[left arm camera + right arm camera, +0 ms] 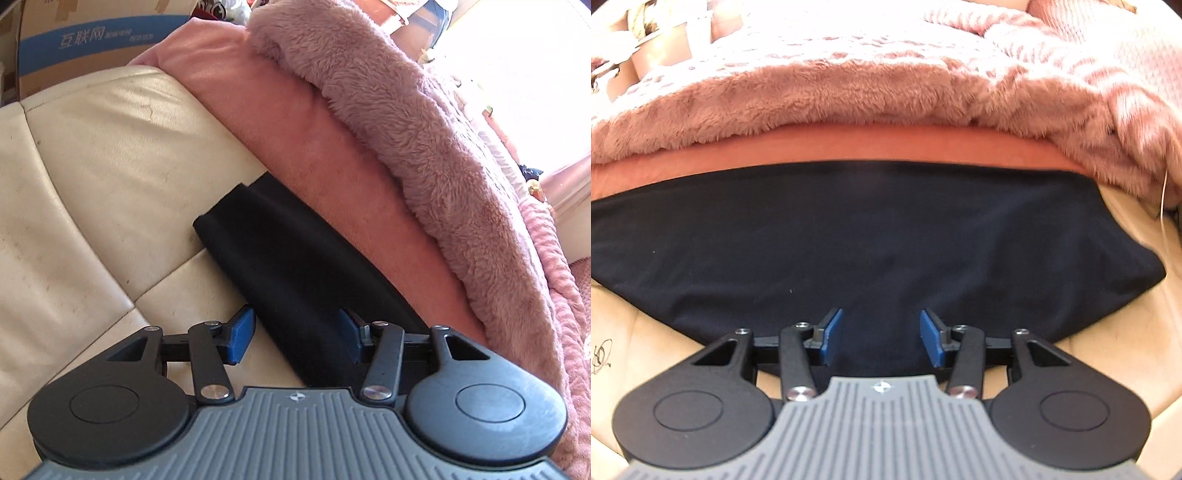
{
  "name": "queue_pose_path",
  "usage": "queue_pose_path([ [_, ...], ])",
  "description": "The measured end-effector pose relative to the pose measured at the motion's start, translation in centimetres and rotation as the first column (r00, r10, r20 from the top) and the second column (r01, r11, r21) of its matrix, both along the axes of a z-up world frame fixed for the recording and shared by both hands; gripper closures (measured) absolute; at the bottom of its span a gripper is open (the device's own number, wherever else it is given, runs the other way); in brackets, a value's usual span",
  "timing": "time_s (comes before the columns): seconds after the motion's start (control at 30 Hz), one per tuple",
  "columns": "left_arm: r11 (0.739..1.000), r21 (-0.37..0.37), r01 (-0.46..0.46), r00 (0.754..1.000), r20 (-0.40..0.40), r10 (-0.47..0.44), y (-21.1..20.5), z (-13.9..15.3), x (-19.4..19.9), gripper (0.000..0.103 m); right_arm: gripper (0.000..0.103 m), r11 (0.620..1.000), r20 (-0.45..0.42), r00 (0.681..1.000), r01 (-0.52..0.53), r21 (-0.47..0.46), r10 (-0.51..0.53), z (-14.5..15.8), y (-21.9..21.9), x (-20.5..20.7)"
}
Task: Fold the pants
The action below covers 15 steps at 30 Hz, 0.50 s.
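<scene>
black pants (295, 269) (871, 251) | folded into a flat, layered rectangle | laid across frame centre in the right wrist view, running diagonally from centre to lower centre in the left wrist view | far edge tucked against pink fabric

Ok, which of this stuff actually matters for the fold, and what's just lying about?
For the job:
black pants
left gripper, open
right gripper, open

Lying about:
fluffy pink blanket
pink sheet
cream sofa
cardboard box
</scene>
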<state>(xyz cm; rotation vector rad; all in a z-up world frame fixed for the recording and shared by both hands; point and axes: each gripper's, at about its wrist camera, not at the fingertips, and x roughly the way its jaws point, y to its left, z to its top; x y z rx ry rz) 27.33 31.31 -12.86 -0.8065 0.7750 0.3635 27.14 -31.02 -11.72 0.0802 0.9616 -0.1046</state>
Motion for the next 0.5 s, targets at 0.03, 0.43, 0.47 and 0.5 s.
queue_pose_path([
  [0.03,1.000,0.018,-0.001,1.000,0.001,0.001,-0.1,0.0,0.2,0.050,0.065,1.000,-0.004,1.000,0.007,0.013,-0.007,-0.2,-0.1,-0.2],
  [0.43,0.938,0.346,0.036,0.993,0.092,-0.072,-5.7,5.8,0.8,0.100,0.067,1.000,-0.031,1.000,-0.002,0.029,0.003,-1.2,0.0,-0.2],
  [0.47,0.915,0.398,0.068,0.987,0.106,-0.119,-7.3,7.0,0.9,0.100,0.066,0.999,-0.026,1.000,0.001,0.036,0.000,-1.1,-0.1,-0.2],
  [0.5,0.887,0.450,0.100,0.980,0.111,-0.167,-8.9,8.1,1.0,0.100,0.066,0.999,-0.020,1.000,0.004,0.041,-0.003,-1.1,-0.2,-0.3],
])
